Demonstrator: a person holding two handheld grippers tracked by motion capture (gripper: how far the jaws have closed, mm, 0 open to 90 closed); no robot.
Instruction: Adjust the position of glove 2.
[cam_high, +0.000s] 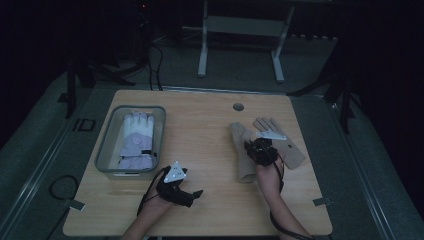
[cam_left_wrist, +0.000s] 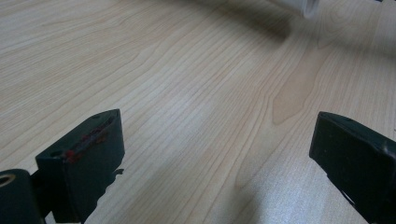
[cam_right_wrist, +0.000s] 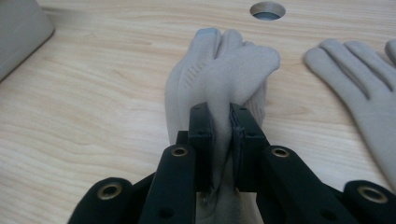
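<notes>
Two beige gloves lie on the right half of the wooden table (cam_high: 210, 130). My right gripper (cam_high: 259, 150) is shut on the left beige glove (cam_high: 243, 150), and in the right gripper view a fold of that glove (cam_right_wrist: 224, 79) is pinched between the jaws of the right gripper (cam_right_wrist: 223, 122). The other beige glove (cam_high: 280, 142) (cam_right_wrist: 359, 84) lies flat just to its right. My left gripper (cam_high: 192, 195) rests low near the table's front edge, and in the left gripper view my left gripper (cam_left_wrist: 215, 149) stands open over bare wood with nothing between its fingers.
A clear plastic bin (cam_high: 107, 150) at the table's left holds a white and lilac glove (cam_high: 136, 140). A round cable hole (cam_high: 238, 106) (cam_right_wrist: 267, 9) sits near the far edge. Beyond the table stands a white frame (cam_high: 240, 30) on the dark floor.
</notes>
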